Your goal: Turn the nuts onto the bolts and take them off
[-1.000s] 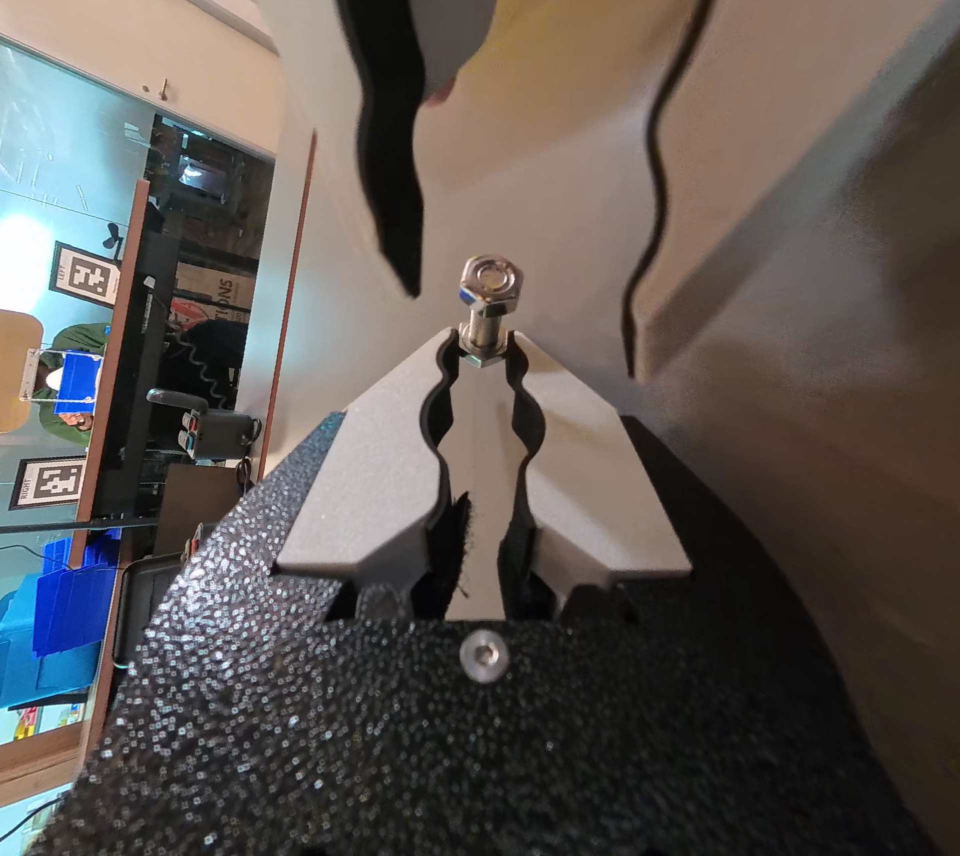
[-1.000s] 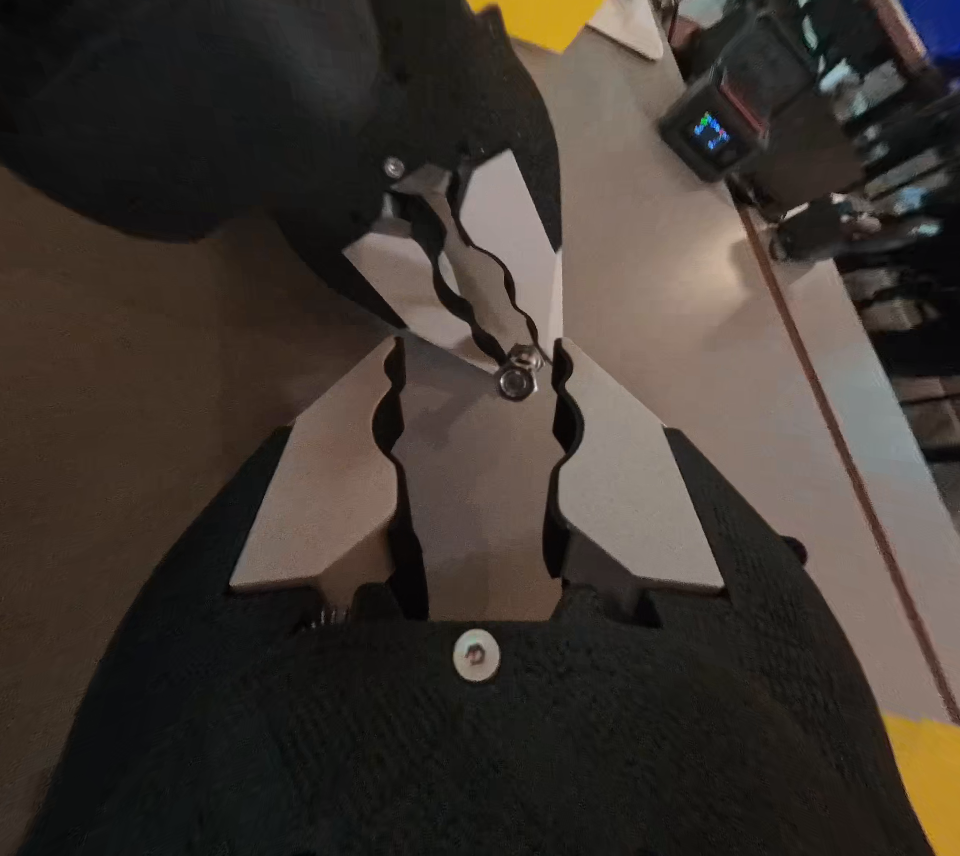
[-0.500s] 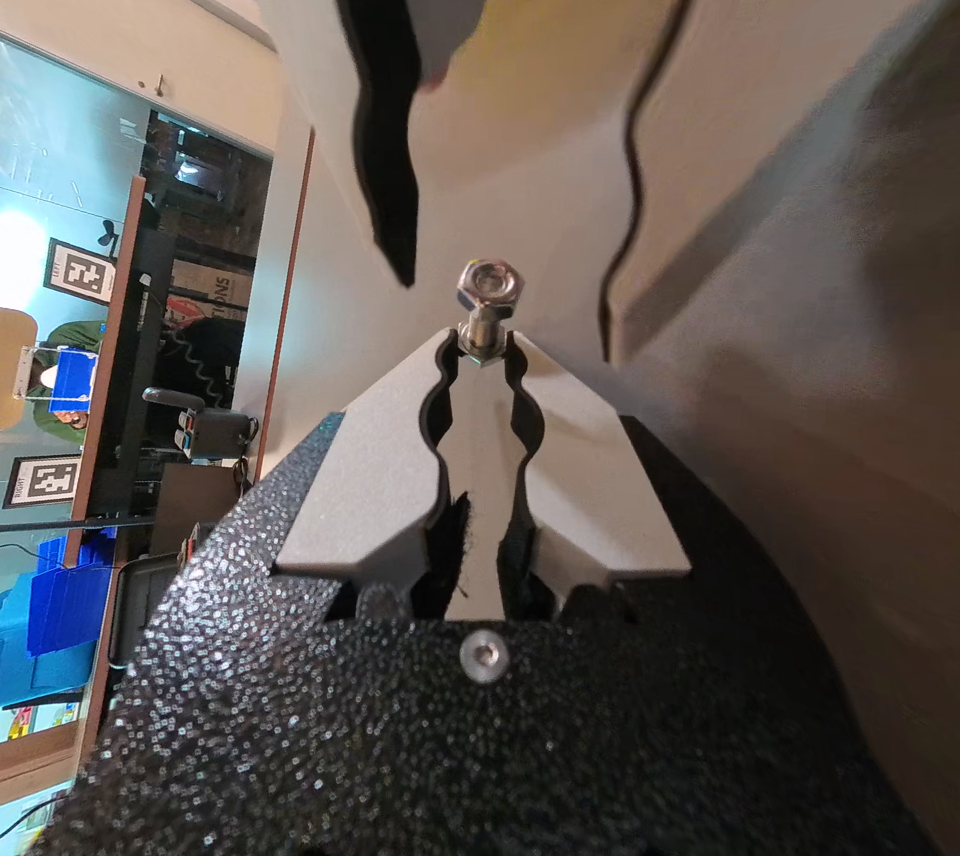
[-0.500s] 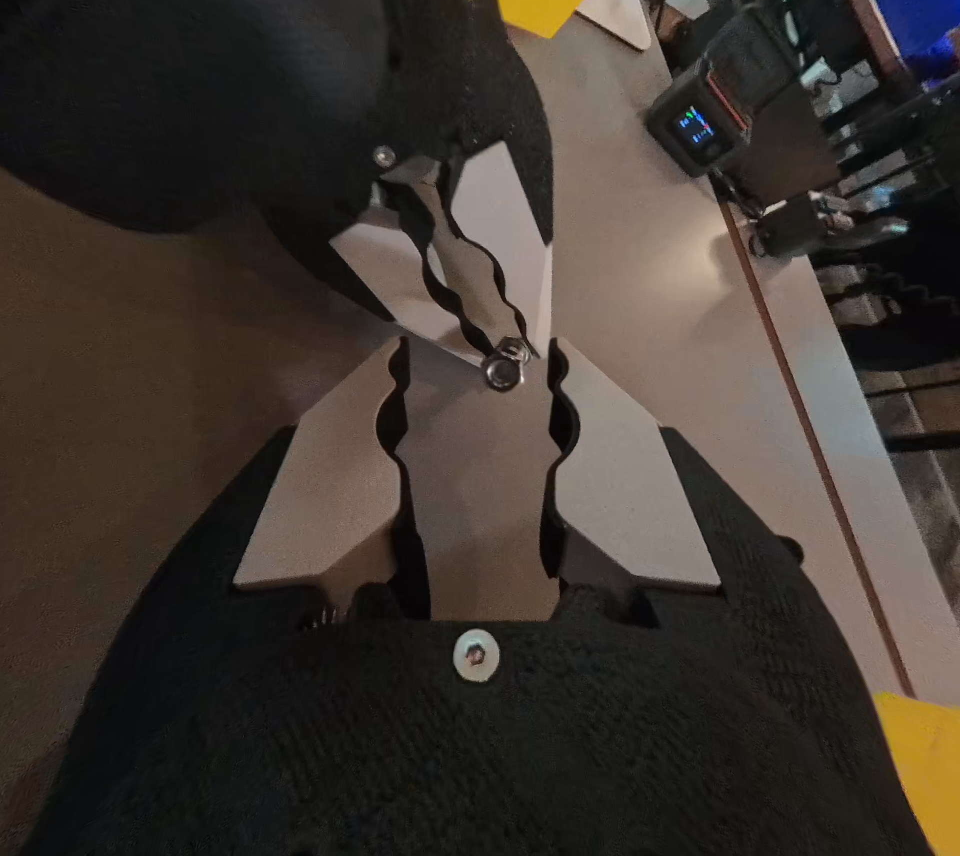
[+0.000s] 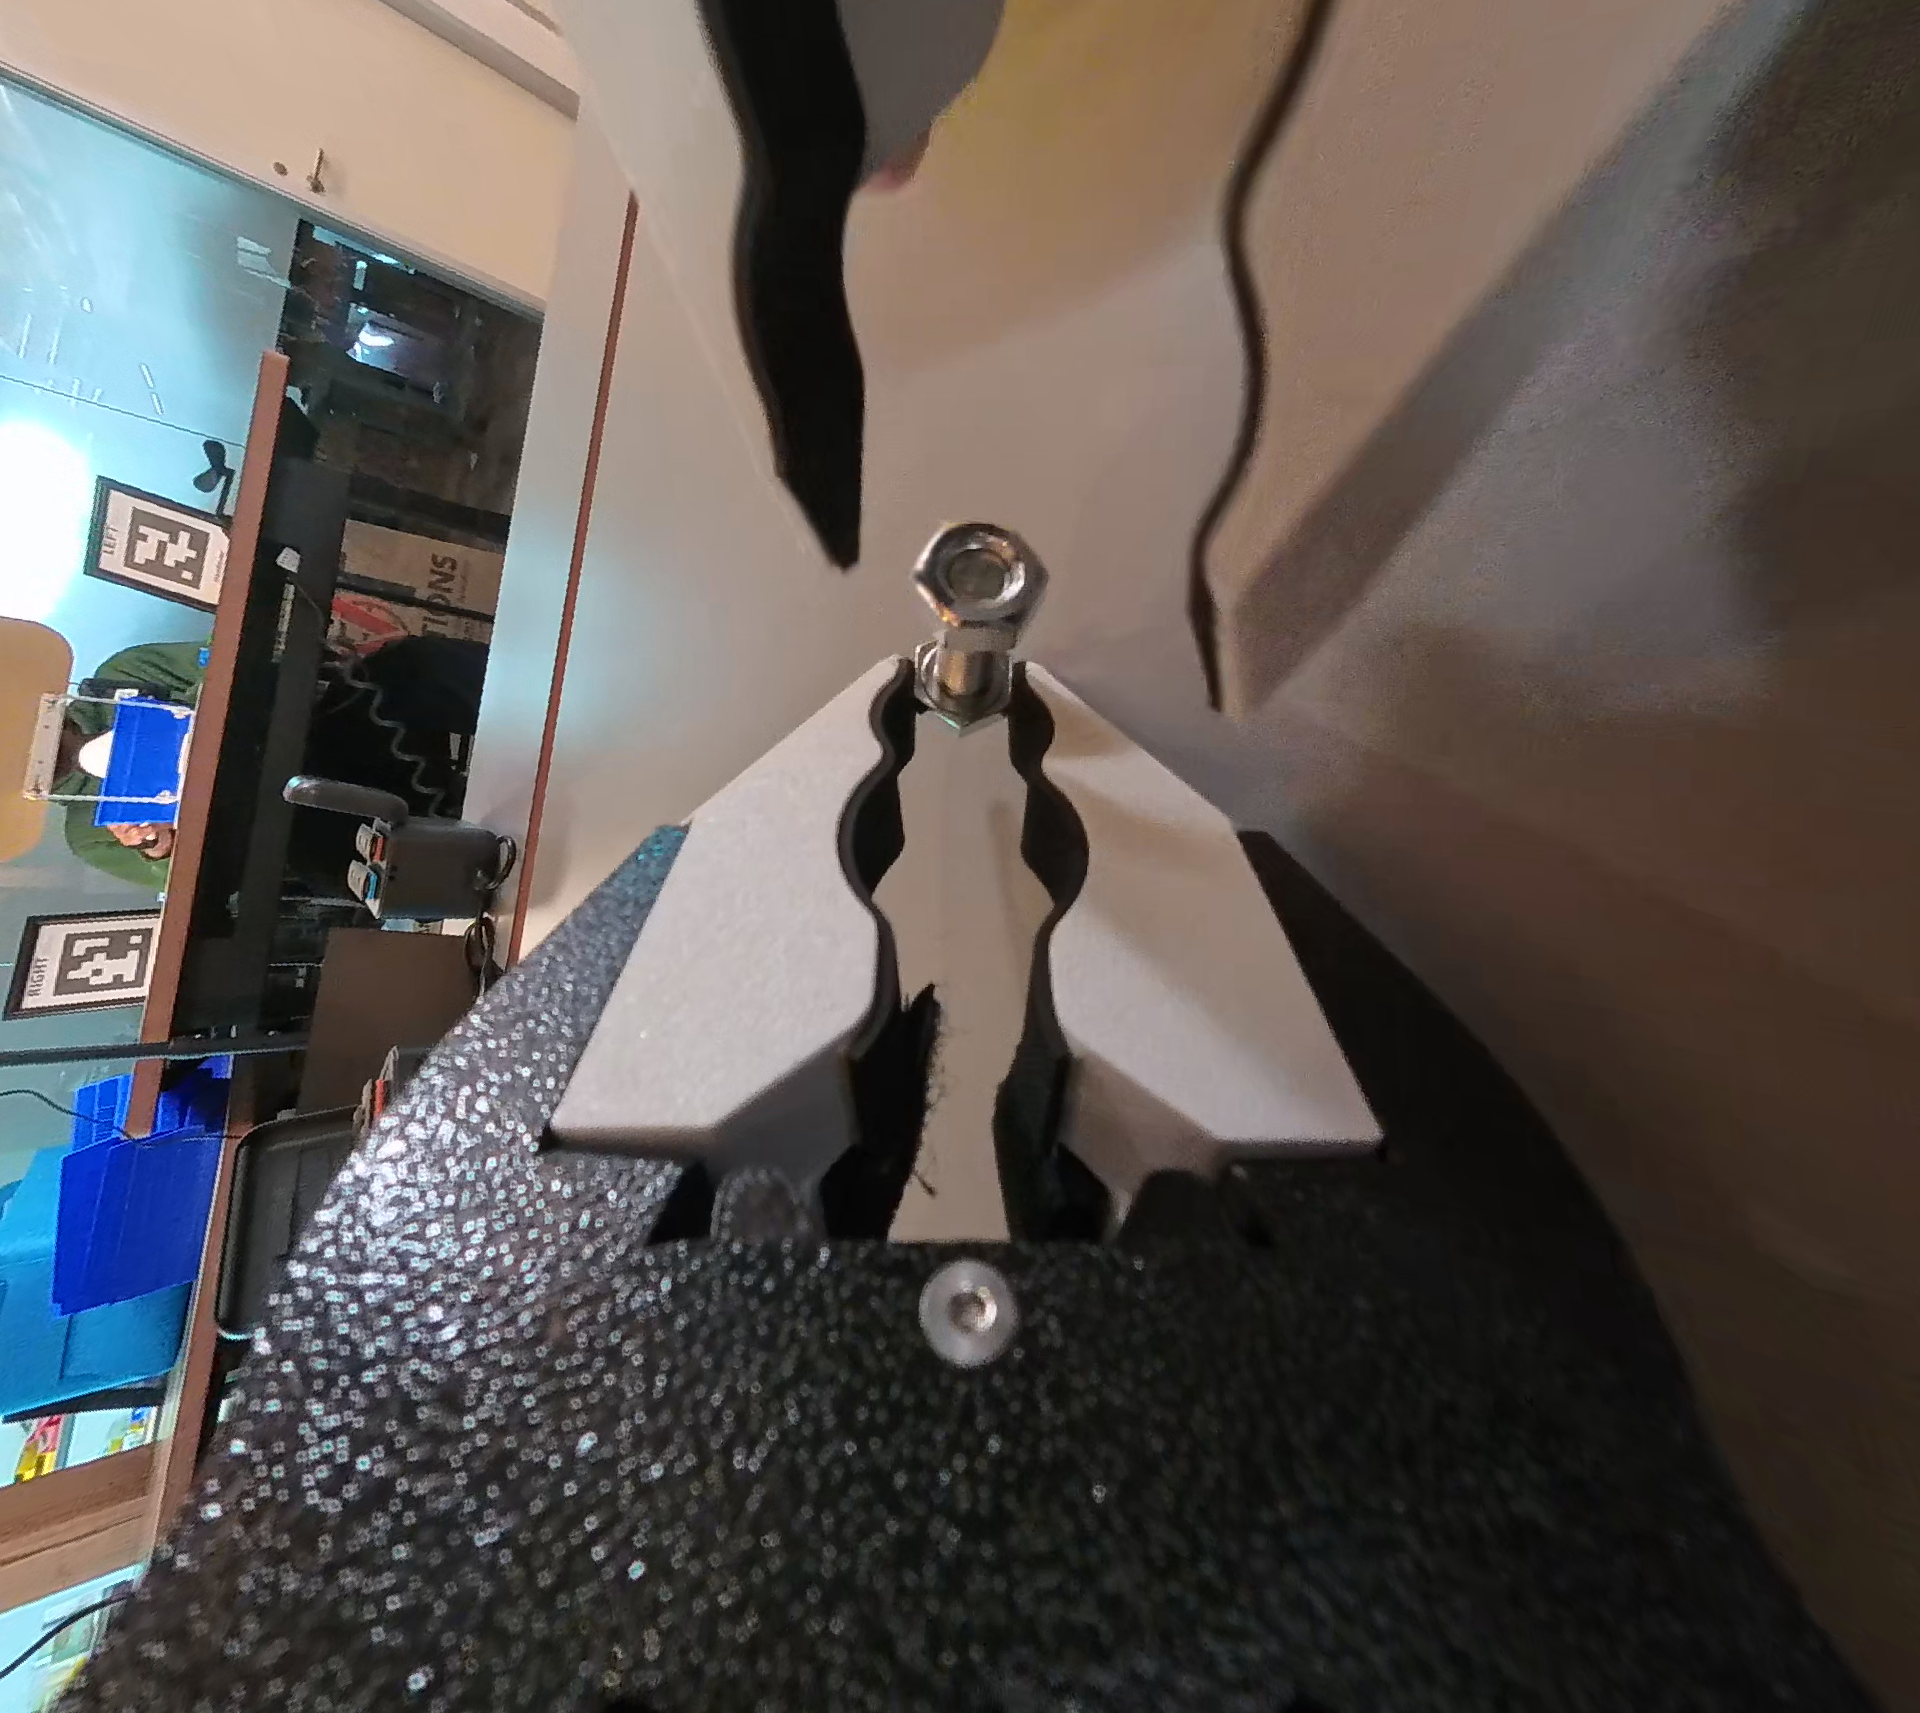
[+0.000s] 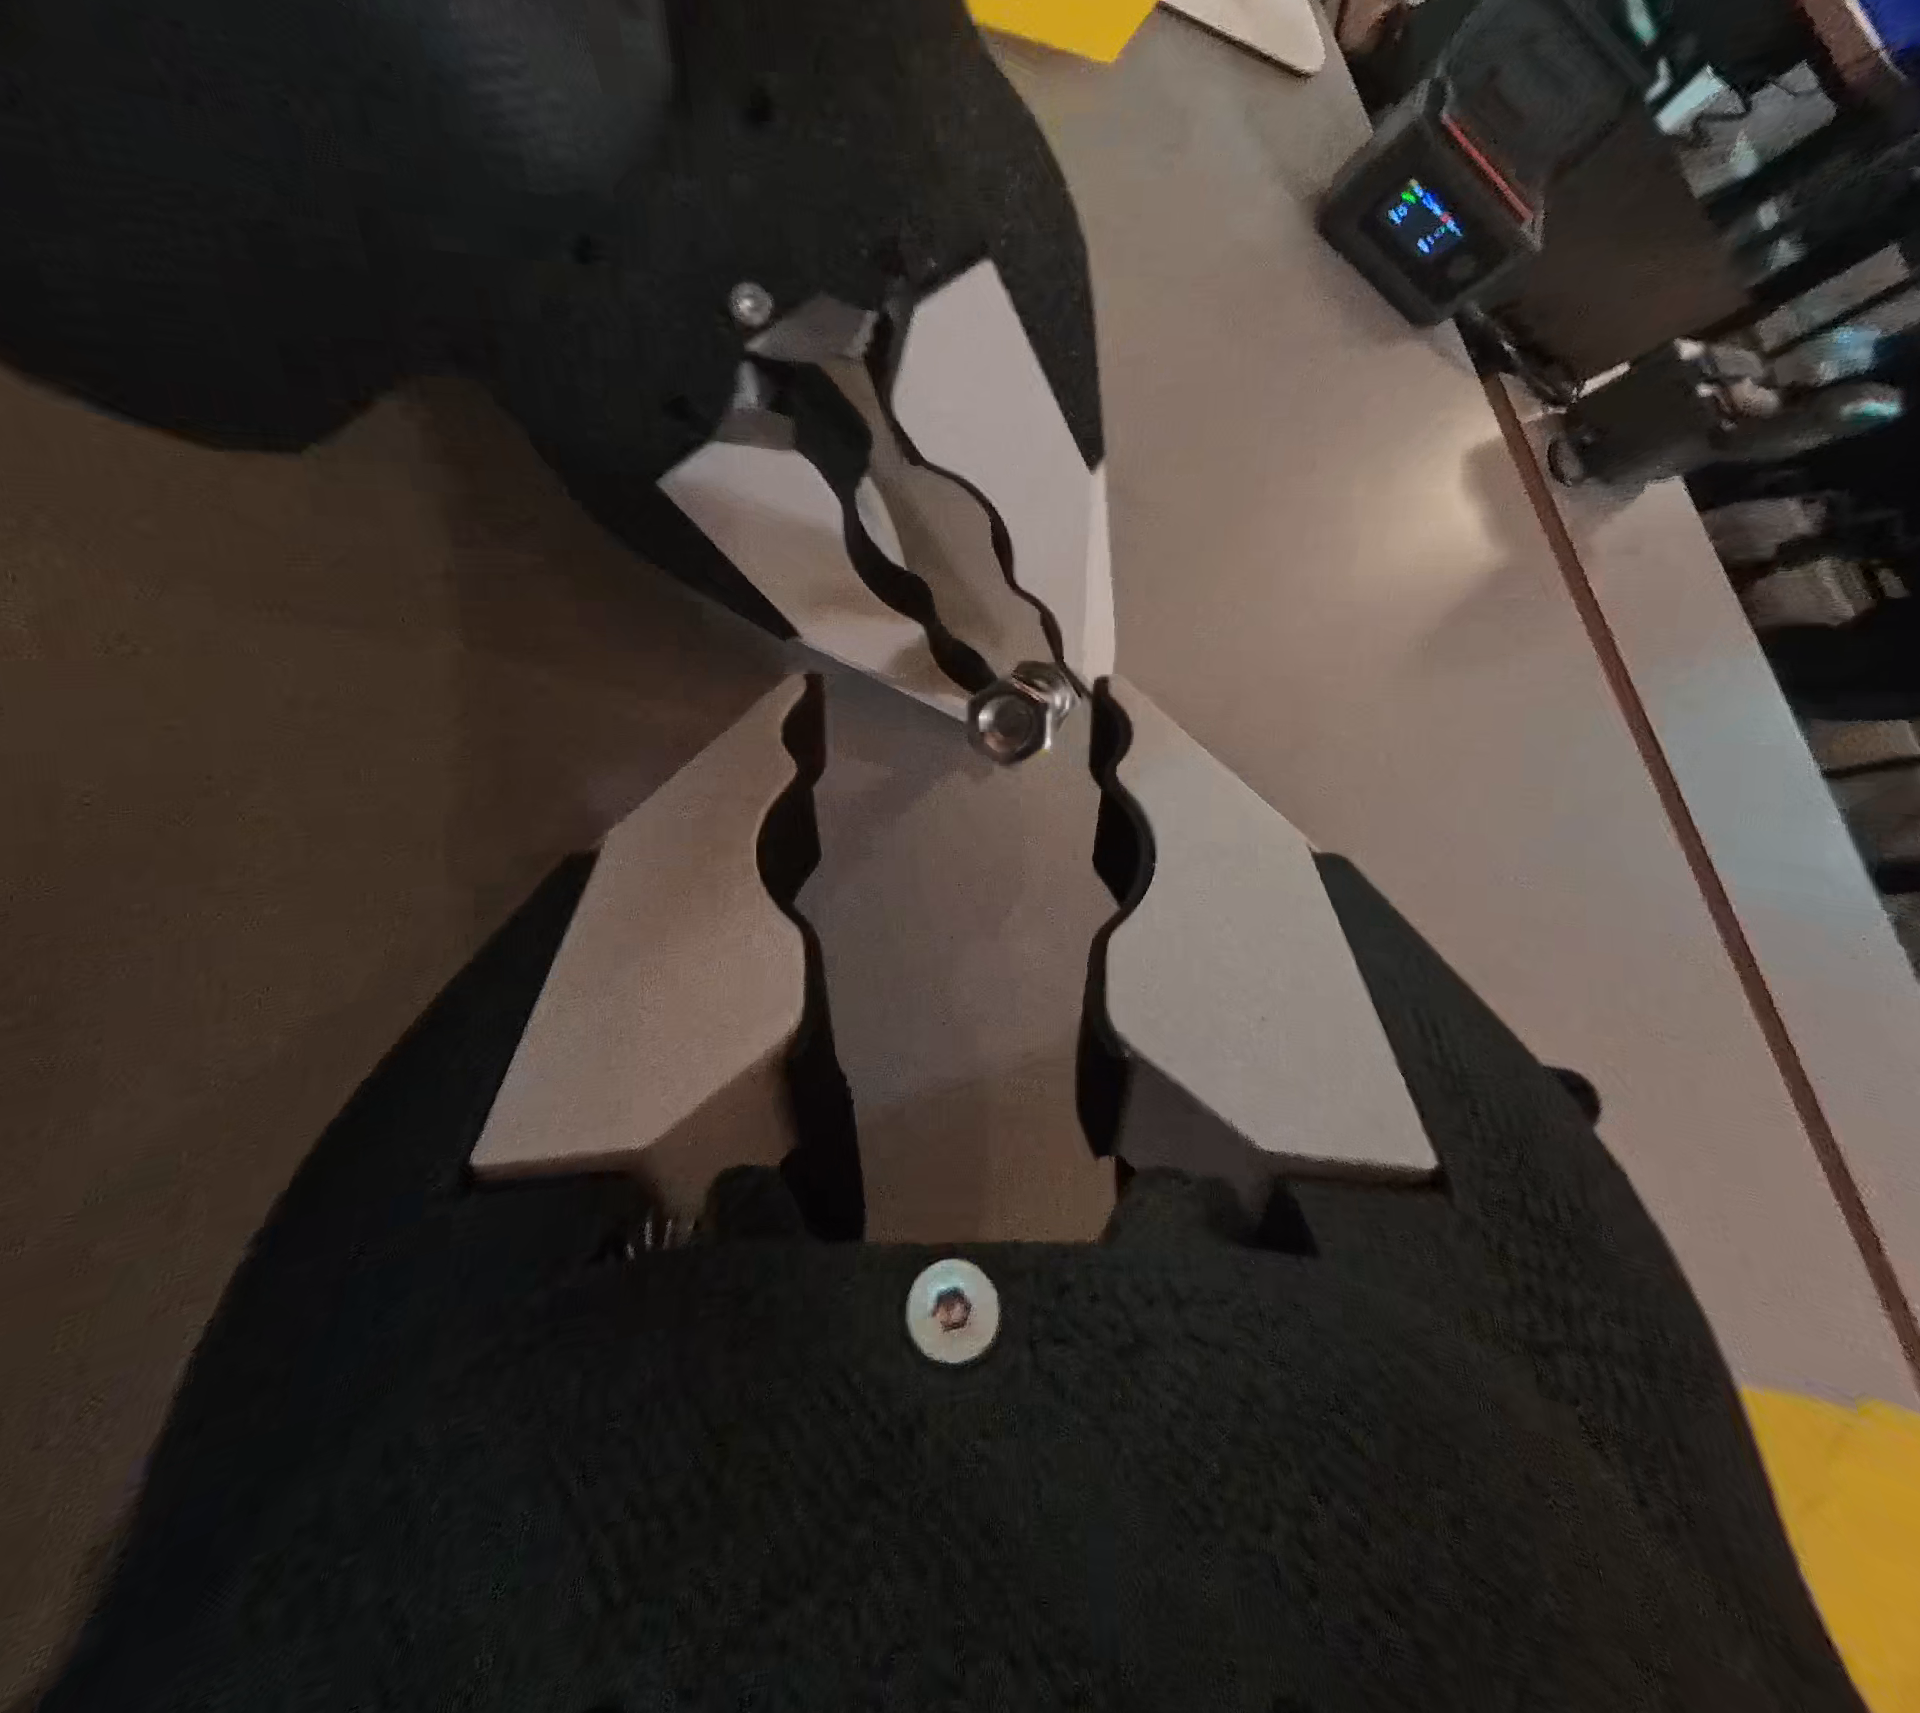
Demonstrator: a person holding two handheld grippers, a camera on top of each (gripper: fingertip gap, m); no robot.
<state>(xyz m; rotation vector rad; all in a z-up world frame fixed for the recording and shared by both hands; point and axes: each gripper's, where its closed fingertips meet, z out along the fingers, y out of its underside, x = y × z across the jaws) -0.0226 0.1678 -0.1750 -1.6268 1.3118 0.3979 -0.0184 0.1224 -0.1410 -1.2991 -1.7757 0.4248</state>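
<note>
Steel bolt (image 5: 964,671) stays pinched in the left tool (image 5: 966,695); the gaping right tool (image 6: 951,707) has edged nearer its nut (image 5: 980,585).

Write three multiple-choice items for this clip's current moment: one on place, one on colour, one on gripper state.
1. Where is the bolt?
A. on the table
B. between the left gripper fingertips
C. in a yellow bin

2. What colour is the nut on the bolt's end?
A. silver
B. red
C. blue

3. How is the right gripper?
A. shut on the nut
B. shut, holding nothing
C. open

Answers: B, the left fingertips pinch its shank; A, bright metal hexagon; C, its fingers stand apart around the nut.
</note>
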